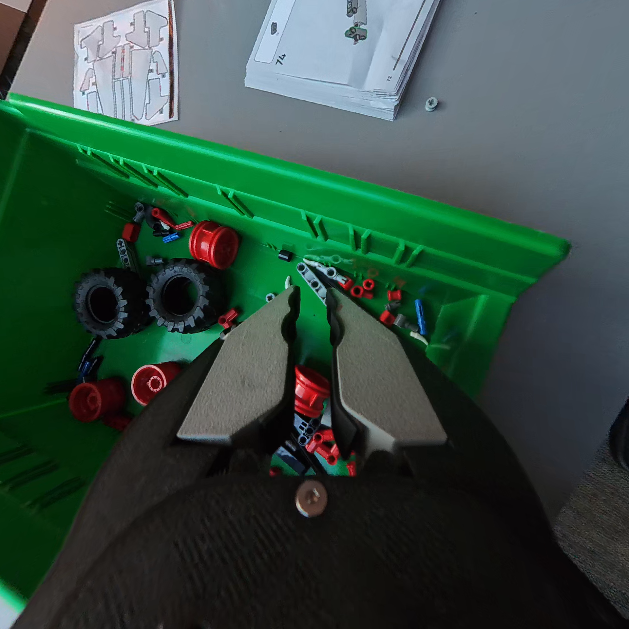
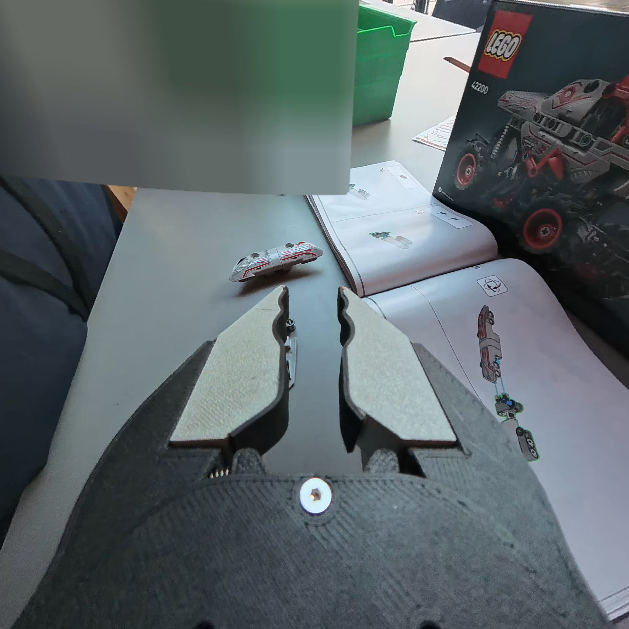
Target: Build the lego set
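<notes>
In the left wrist view my left gripper (image 1: 313, 294) is open and empty, reaching down into a green bin (image 1: 340, 204) of loose lego parts. Its tips hang next to grey beams (image 1: 315, 280) and small red connectors (image 1: 362, 287). Two black tyres (image 1: 149, 299) and red wheel hubs (image 1: 213, 243) lie to the left; another red hub (image 1: 309, 391) shows between the fingers. In the right wrist view my right gripper (image 2: 312, 291) is open above the grey table. A grey, red and white panel assembly (image 2: 275, 260) lies just beyond its tips. A small grey part with a black pin (image 2: 291, 347) sits against the left finger's inner side.
An open instruction booklet (image 2: 425, 245) lies right of the right gripper, with the set's box (image 2: 544, 153) standing behind it. The booklet (image 1: 340, 51), a sticker sheet (image 1: 126, 64) and a small grey round part (image 1: 431, 103) lie beyond the bin. The bin (image 2: 381, 68) also shows far back. Left tips to right tips: about 35 cm.
</notes>
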The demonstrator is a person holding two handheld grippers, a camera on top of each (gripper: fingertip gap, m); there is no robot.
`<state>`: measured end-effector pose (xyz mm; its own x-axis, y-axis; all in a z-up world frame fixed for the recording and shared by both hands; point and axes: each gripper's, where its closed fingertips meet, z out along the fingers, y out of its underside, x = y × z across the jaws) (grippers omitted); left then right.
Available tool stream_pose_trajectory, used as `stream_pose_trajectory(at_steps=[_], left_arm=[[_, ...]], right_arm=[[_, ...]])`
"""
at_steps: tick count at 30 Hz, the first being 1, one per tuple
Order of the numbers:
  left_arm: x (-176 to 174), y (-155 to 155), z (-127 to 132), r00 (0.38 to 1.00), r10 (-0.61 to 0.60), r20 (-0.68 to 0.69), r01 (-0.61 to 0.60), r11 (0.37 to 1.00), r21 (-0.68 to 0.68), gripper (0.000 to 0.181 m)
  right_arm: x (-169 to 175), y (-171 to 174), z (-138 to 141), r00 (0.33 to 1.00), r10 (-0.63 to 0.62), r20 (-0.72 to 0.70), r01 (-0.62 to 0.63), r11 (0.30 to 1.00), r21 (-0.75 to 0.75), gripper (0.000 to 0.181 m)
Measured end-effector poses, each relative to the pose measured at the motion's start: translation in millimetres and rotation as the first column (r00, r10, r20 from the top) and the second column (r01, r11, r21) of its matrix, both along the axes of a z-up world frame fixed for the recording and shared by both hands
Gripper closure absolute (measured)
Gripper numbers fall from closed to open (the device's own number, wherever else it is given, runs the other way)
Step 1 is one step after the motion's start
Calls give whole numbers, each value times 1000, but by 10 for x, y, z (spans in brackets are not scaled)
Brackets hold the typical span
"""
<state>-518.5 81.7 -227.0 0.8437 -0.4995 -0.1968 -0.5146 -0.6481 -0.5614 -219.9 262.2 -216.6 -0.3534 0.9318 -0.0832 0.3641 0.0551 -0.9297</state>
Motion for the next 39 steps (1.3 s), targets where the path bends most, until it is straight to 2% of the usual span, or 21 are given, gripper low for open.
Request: stream_pose_trajectory(at_steps=[5, 9, 13, 15, 19, 22, 25, 32, 39], left_arm=[[22, -59, 120, 999, 39, -13, -39, 999, 27, 170], [-24, -141, 231, 992, 121, -31, -120, 992, 46, 171], [-91, -204, 332, 972, 236, 9, -237, 970, 63, 171], [-97, -221, 354, 954, 291, 66, -295, 953, 62, 171], [-43, -223, 497, 887, 368, 279, -400, 914, 70, 170], [-4, -220, 722, 847, 360, 392, -444, 884, 148, 167], [37, -247, 822, 832, 360, 422, -463, 870, 169, 160], [67, -279, 808, 844, 375, 383, -468, 863, 188, 159], [-6, -179, 756, 829, 380, 411, -491, 846, 208, 159]], right_arm=[[-9, -20, -17, 1000, -6, -1, 6, 999, 39, 158], [-15, -32, -20, 1000, -20, -2, 20, 998, 53, 160], [-4, -7, -13, 999, -45, -3, 45, 998, 44, 161], [13, -8, 7, 999, -50, -12, 51, 998, 36, 161], [40, -43, 90, 998, -44, -38, 43, 999, -30, 154], [58, -46, 170, 997, -40, -67, 36, 997, -66, 151], [78, -35, 206, 995, -46, -84, 42, 997, -58, 151], [82, -98, 181, 997, -22, -74, 21, 1000, -18, 150], [77, -62, 115, 998, -29, -63, 32, 998, 45, 150]])
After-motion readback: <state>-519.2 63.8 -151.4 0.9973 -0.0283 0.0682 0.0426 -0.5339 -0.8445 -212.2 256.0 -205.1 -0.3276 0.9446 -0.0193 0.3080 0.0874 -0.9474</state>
